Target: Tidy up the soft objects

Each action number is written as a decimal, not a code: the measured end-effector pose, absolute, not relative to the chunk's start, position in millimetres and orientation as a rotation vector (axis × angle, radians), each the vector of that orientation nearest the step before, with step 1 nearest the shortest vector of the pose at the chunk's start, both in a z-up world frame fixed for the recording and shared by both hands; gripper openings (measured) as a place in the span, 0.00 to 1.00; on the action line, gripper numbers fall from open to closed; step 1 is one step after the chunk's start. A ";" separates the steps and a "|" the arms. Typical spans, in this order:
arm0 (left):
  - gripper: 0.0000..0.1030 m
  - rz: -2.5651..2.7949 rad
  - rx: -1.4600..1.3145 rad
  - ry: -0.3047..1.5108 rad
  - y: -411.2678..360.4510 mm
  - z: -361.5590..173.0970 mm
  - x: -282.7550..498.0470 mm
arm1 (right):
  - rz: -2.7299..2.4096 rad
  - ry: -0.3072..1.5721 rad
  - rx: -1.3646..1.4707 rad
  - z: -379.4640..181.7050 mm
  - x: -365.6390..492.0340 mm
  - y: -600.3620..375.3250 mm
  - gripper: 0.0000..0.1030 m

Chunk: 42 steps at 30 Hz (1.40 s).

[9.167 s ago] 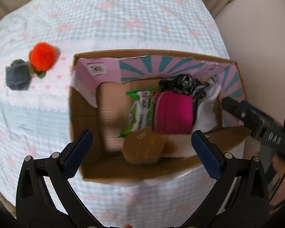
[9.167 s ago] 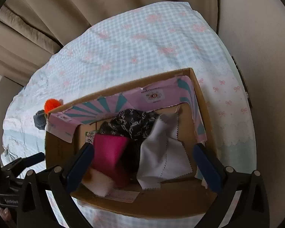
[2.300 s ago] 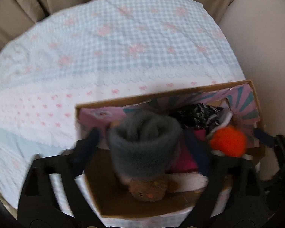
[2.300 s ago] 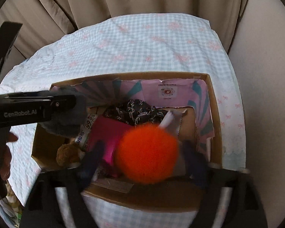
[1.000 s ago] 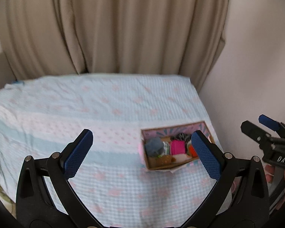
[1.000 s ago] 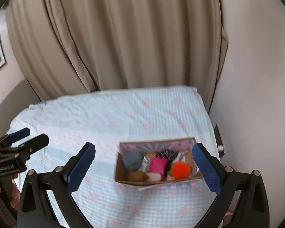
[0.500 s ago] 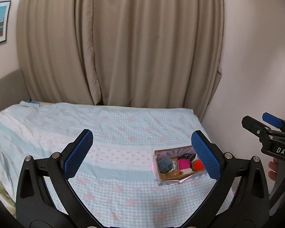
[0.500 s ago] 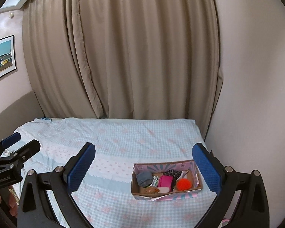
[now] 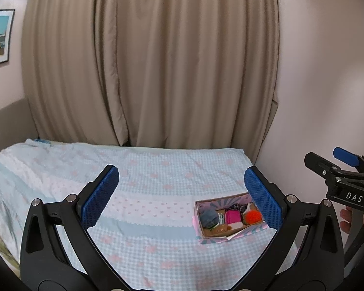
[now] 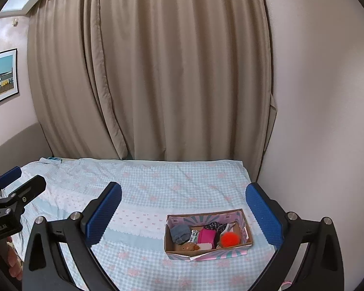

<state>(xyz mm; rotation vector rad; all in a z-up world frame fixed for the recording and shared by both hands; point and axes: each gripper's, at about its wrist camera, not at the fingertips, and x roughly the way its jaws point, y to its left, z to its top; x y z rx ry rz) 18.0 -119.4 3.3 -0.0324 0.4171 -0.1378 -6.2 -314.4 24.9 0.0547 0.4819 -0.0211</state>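
Note:
A cardboard box (image 9: pixel 198 228) (image 10: pixel 168 247) sits on the bed's right side. Inside lie a grey pompom (image 9: pixel 208 217) (image 10: pixel 180 233), an orange pompom (image 9: pixel 252 216) (image 10: pixel 229 238), a pink pouch (image 9: pixel 233 216) (image 10: pixel 206 235), a brown plush (image 10: pixel 188 246) and dark patterned cloth (image 10: pixel 213 225). My left gripper (image 9: pixel 182 196) is open and empty, held far back from the box. My right gripper (image 10: pixel 183 212) is open and empty, also far back. Each gripper shows at the edge of the other's view.
The bed (image 9: pixel 145 169) has a light blue checked cover with pink flowers. Beige curtains (image 9: pixel 145 60) hang behind it. A pale wall (image 9: pixel 327 84) stands right of the bed. A framed picture (image 10: pixel 1 77) hangs on the left wall.
Both grippers have let go of the pompoms into the box and pulled far back and up. The box now looks small and the curtains fill the view.

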 end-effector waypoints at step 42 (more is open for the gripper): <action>1.00 -0.097 -0.025 0.386 -113.3 3.9 16.9 | -0.031 0.460 0.058 25.5 0.3 -319.6 0.99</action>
